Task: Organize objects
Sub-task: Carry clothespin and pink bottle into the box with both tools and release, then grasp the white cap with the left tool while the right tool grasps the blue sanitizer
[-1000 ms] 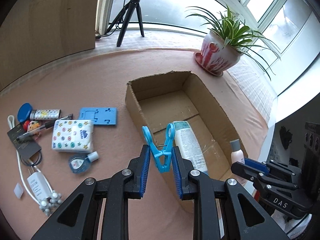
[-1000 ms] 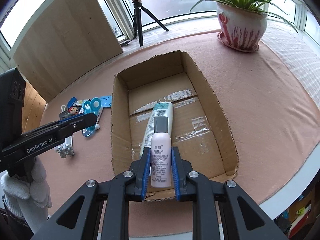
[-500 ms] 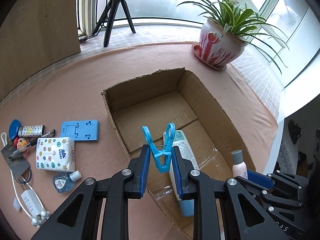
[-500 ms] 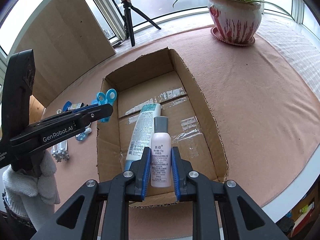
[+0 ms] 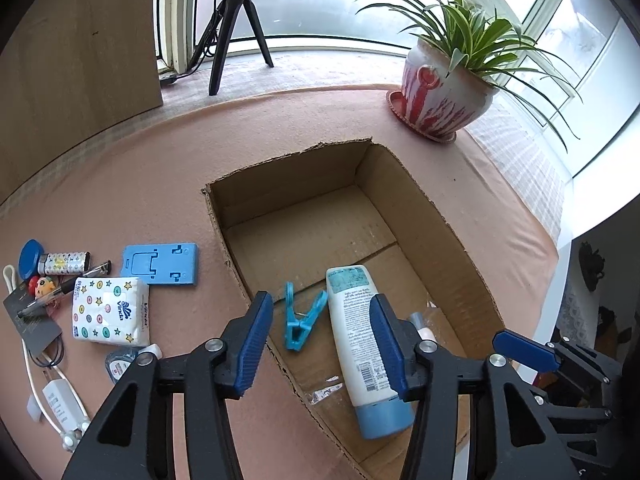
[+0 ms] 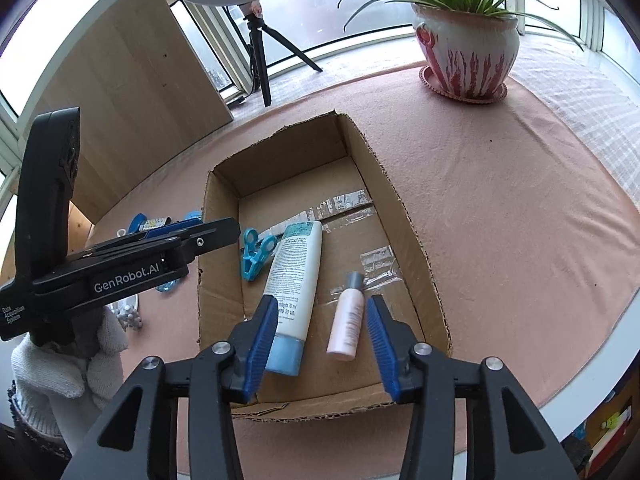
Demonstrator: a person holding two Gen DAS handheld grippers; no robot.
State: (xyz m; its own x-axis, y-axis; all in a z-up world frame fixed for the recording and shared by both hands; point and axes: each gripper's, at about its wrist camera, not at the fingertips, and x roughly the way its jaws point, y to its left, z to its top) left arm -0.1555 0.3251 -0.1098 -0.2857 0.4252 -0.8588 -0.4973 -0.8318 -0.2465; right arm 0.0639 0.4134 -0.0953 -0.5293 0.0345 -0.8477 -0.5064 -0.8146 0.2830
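Note:
An open cardboard box (image 5: 448, 224) (image 6: 404, 216) sits on the pink tablecloth. On its floor lie a blue clothes peg (image 5: 302, 318) (image 6: 256, 254), a white tube with a blue cap (image 5: 364, 344) (image 6: 296, 284) and a small pink bottle with a grey cap (image 6: 348, 318). My left gripper (image 5: 322, 340) hangs open above the box's left wall, over the peg. Over the near end of the box my right gripper (image 6: 322, 344) is open too, with the pink bottle lying below, between its fingers.
Left of the box lie a blue phone stand (image 5: 160, 264), a tissue pack (image 5: 110, 312), a small sanitizer bottle (image 5: 120, 362), a pen, a charger cable (image 5: 60, 400) and other small items. A potted plant (image 5: 444, 92) stands behind the box, a tripod (image 5: 236, 32) on the sill.
Both grippers opened. The blue peg dropped from the left gripper and the pink bottle from the right one; both now lie on the box floor.

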